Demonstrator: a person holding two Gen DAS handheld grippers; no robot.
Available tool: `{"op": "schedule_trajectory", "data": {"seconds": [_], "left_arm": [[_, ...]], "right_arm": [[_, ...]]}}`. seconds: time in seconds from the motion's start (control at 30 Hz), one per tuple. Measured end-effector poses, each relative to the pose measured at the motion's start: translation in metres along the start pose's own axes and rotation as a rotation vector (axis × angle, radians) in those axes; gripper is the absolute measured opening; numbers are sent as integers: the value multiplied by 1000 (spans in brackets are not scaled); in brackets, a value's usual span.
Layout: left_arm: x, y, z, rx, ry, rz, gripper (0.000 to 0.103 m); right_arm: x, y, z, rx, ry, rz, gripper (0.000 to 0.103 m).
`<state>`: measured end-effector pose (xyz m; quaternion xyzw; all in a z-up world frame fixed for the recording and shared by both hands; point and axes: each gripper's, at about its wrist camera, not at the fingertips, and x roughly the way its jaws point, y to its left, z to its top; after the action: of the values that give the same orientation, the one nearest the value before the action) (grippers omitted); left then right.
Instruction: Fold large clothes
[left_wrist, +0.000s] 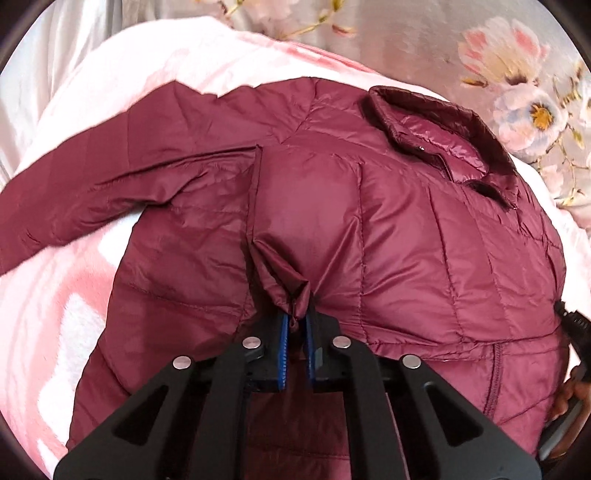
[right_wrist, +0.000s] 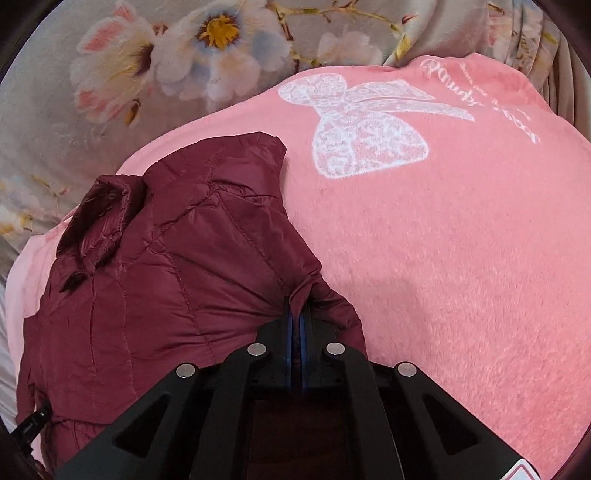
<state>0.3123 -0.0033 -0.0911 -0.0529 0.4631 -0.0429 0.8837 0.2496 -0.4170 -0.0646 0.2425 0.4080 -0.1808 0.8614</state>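
A maroon quilted puffer jacket lies spread on a pink blanket, collar toward the upper right and one sleeve stretched out to the left. My left gripper is shut on a bunched fold of the jacket's cloth near the armpit seam. In the right wrist view the same jacket lies at the left, collar up. My right gripper is shut on a pinch of the jacket's right edge, blue pads pressed close together.
The pink blanket with a white bow print covers a bed with a grey floral sheet. A person's hand on the other gripper's black handle shows at the right edge of the left wrist view.
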Motion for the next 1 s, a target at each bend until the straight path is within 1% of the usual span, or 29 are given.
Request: {"op": "schedule_trajectory", "data": {"seconds": [0.07,0.1,0.17,0.2,0.23,0.3,0.37,0.43,0.5,0.6,0.67,0.73,0.83,0.93,1.0], "left_arm": [[-3,1,0,14,1,9,11],[-7,2,0,12,3,14,14],[-25,10,2,1,-24,38,28],[-37,13,5,-4,-53,41,29],[-47,15,10,-12,-77,35,30],[-63,14,23,-30,-111,10,31],[-67,2,38,-27,-130,-23,35],[-58,-15,46,-9,-126,-27,35],[-42,-33,45,23,-104,-20,35],[-16,-50,35,50,-59,-17,35],[-1,-53,26,55,-33,-6,35],[8,-53,19,62,-29,3,35],[14,-54,12,85,-60,11,36],[14,-62,4,122,-97,46,39],[15,-64,3,132,-106,56,40]], "right_arm": [[-5,1,0,-5,8,-18,5],[-14,-1,0,11,1,-29,9],[-39,-1,1,39,-60,-34,12],[-54,2,2,33,-105,-34,12],[-62,5,4,20,-125,-33,12],[-78,27,12,-42,-158,-6,12],[-80,51,16,-109,-150,12,12],[-73,80,15,-189,-131,15,12],[-61,101,7,-237,-94,20,12],[-41,125,-13,-285,-19,63,12],[-31,132,-26,-319,6,59,12],[-20,137,-39,-346,33,51,12],[-13,134,-45,-344,38,51,12],[-11,133,-47,-336,30,50,12],[-11,136,-48,-349,21,35,12]]}}
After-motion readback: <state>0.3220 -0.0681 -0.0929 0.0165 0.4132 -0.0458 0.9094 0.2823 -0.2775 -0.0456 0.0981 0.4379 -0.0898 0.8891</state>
